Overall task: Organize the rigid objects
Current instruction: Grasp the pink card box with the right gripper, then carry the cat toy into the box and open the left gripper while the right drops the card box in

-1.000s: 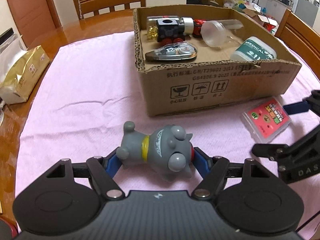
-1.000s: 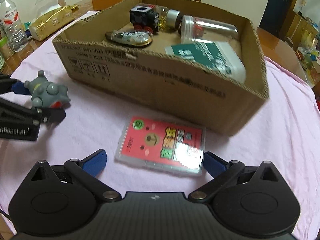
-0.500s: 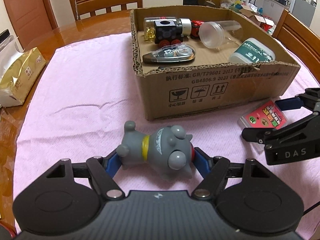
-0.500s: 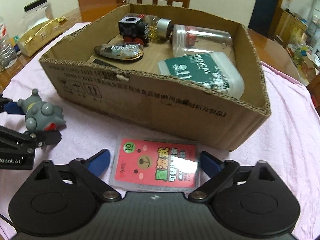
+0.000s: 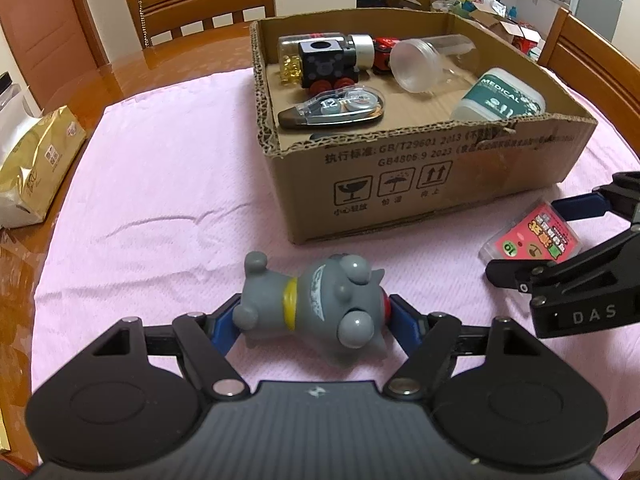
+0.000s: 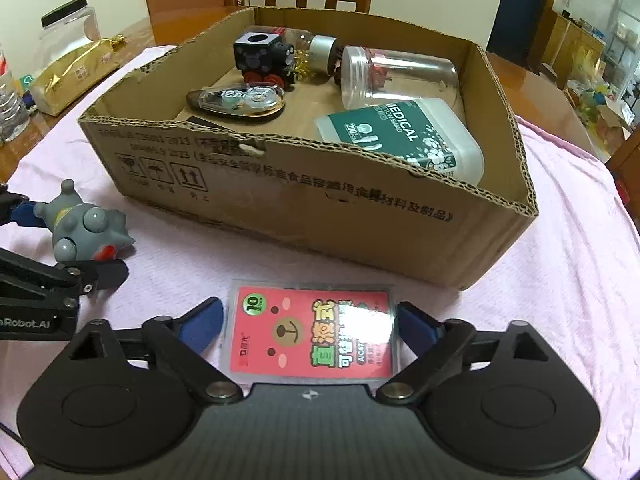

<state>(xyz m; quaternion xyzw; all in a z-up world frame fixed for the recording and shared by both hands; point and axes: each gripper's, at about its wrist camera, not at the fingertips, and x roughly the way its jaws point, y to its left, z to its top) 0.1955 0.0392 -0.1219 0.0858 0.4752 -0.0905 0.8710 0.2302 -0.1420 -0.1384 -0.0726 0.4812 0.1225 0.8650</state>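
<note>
A grey toy figure (image 5: 316,304) with a yellow collar lies between the fingers of my left gripper (image 5: 312,316), which is shut on it just above the pink cloth; it also shows in the right wrist view (image 6: 84,228). A pink card case (image 6: 312,336) lies flat between the blue pads of my right gripper (image 6: 308,320), whose jaws stand close at its two sides; it also shows in the left wrist view (image 5: 536,236). The open cardboard box (image 5: 400,184) stands behind both.
The box holds a black toy train (image 5: 324,64), a correction tape (image 5: 336,110), a clear jar (image 5: 432,60) and a green medical swab tub (image 5: 500,96). A gold packet (image 5: 32,168) lies at the left table edge. Wooden chairs stand behind the table.
My right gripper has moved forward over the pink card case and its jaws have closed in to the case's sides. The left gripper still holds the grey toy in about the same place.
</note>
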